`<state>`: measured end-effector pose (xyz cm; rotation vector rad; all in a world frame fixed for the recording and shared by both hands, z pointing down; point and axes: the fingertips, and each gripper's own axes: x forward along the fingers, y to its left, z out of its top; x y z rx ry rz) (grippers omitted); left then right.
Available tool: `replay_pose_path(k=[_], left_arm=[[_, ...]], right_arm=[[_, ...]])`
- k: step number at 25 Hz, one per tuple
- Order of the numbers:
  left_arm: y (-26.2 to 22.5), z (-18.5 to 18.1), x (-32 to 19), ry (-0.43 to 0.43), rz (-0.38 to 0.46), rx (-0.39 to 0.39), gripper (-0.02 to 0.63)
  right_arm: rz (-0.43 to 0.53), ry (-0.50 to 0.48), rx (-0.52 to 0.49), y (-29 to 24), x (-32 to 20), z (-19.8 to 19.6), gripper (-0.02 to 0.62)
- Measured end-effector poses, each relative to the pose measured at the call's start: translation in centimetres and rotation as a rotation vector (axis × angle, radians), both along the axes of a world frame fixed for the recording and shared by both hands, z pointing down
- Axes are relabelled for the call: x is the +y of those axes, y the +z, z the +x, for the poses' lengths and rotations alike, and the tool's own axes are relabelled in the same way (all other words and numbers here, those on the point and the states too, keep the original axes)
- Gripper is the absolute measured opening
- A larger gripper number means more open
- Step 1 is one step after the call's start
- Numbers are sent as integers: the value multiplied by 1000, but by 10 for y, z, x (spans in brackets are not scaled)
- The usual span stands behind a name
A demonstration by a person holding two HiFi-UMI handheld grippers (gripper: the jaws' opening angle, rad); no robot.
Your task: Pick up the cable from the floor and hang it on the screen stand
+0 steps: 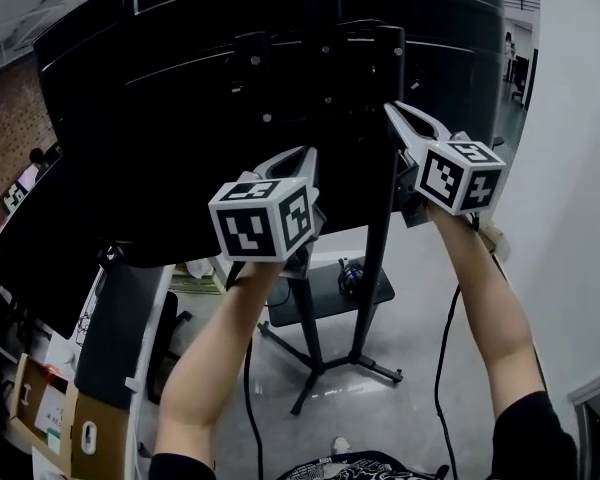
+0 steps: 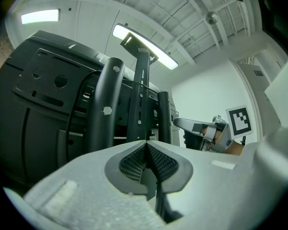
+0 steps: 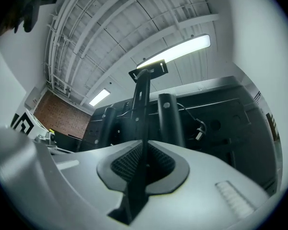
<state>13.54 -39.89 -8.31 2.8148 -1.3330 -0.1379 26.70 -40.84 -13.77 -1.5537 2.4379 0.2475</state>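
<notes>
While both my arms reach up behind the screen (image 1: 160, 108), my left gripper (image 2: 146, 146) is squeezed together on nothing. A dark strip fills the slot of my right gripper (image 3: 144, 150), and I cannot tell whether it holds anything. Only the right gripper view shows a thin black cable (image 3: 200, 129) draped beside the nearer post of the screen stand (image 1: 378, 218), its plug dangling. It looks light and limp, so I would pinch it just behind the stiff plug. Only the head view shows a dark bundle (image 1: 351, 273) on the stand's base shelf (image 1: 310, 313), possibly cable too.
</notes>
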Motion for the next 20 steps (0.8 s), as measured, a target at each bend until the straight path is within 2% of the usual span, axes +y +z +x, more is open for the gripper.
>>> replay_pose_path(k=[3, 9, 20], left_arm=[[10, -12, 11, -14, -2, -18, -2], [35, -35, 42, -41, 7, -68, -2], [77, -73, 108, -84, 23, -110, -2]], right_arm=[[-15, -1, 14, 18, 17, -27, 9], [-58, 4, 51, 58, 57, -80, 3], [-158, -4, 58, 114, 119, -144, 3]])
